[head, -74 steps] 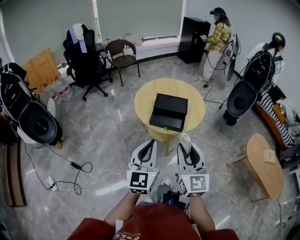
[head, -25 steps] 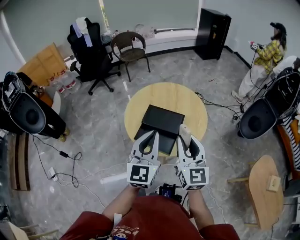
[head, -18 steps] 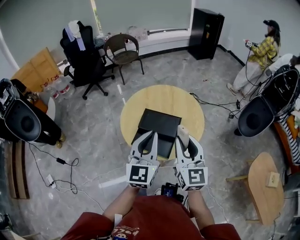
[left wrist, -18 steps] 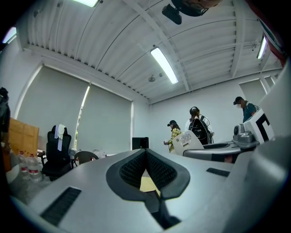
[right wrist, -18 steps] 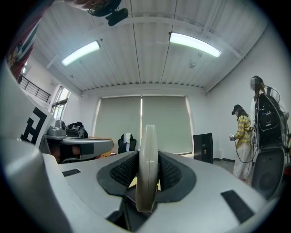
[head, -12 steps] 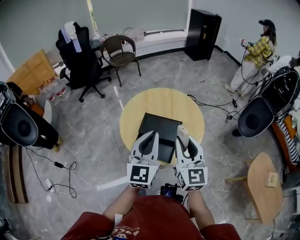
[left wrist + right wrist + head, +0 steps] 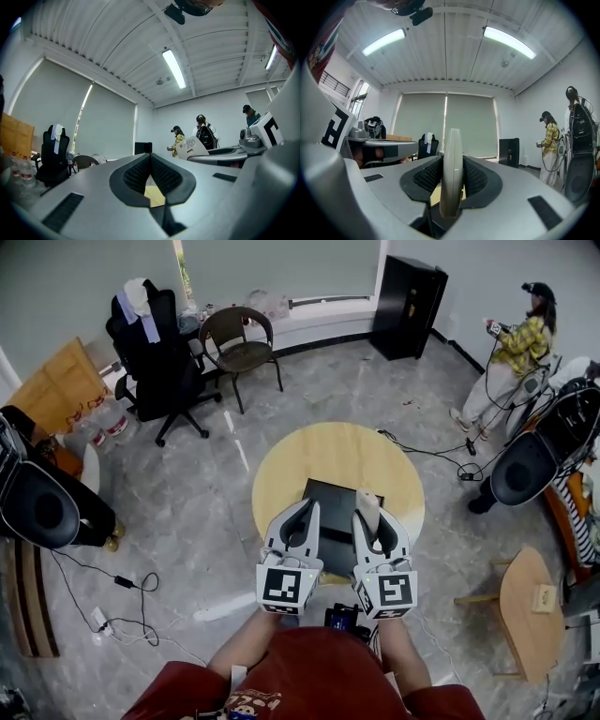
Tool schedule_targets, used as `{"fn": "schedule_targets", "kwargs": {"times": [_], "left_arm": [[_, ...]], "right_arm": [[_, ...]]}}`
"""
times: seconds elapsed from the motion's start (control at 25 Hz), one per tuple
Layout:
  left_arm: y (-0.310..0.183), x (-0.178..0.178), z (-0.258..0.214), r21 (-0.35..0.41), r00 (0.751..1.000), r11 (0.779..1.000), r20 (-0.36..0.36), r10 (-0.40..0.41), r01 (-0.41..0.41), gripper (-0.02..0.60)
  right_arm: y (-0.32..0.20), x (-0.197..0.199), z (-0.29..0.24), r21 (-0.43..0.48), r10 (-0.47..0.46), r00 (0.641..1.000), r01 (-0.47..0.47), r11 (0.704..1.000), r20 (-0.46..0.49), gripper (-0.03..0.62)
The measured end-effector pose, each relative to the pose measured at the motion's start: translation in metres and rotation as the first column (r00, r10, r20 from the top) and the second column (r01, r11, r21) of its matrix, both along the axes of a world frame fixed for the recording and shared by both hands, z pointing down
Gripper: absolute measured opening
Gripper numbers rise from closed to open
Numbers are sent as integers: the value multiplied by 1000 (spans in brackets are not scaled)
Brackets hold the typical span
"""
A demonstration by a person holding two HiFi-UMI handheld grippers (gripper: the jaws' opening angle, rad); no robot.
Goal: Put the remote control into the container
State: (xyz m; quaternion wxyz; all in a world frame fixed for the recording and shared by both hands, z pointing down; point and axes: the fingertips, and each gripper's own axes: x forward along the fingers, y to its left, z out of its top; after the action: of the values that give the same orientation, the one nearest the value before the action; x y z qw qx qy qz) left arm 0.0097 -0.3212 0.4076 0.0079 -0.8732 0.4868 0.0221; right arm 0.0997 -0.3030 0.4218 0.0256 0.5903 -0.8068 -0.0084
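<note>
Head view gives me the layout: the round wooden bench (image 7: 339, 451) lies just beyond both grippers, and the black container (image 7: 330, 501) sits on its near half. My left gripper (image 7: 306, 514) and right gripper (image 7: 375, 521) hang side by side over the container's near edge. The remote control (image 7: 367, 502) shows there only as a pale stub poking out past the right gripper's tips, above the container's near right part.

Right gripper view fills in the grip: the remote control (image 7: 452, 173) stands edge-on between the ribbed pads (image 7: 427, 174), which press on its two broad faces, so the right gripper (image 7: 452, 180) is clamped on it at a middling width. Its long axis runs along the jaws, the free end pointing away from me toward the far side of the bench. Only a sliver of yellow bench top shows beneath it; the container is out of that view.

Left gripper view shows the left gripper (image 7: 151, 174) with its jaws together at the tips and nothing held, a patch of yellow bench visible through the gap below them.
</note>
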Motion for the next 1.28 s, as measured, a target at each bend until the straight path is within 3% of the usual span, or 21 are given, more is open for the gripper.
{"fn": "schedule_targets", "kwargs": {"times": [0.52, 0.8, 1.28], "left_arm": [[-48, -53, 3, -13, 994, 994, -24, 104, -104, 15], [-54, -43, 9, -24, 993, 993, -25, 118, -118, 15], [-61, -27, 7, -13, 998, 999, -18, 53, -53, 15]], "right_arm": [[-36, -53, -1, -16, 98, 994, -99, 995, -44, 132], [-41, -47, 8, -39, 96, 994, -98, 994, -54, 132], [-50, -29, 17, -53, 15, 997, -19, 998, -82, 132]]}}
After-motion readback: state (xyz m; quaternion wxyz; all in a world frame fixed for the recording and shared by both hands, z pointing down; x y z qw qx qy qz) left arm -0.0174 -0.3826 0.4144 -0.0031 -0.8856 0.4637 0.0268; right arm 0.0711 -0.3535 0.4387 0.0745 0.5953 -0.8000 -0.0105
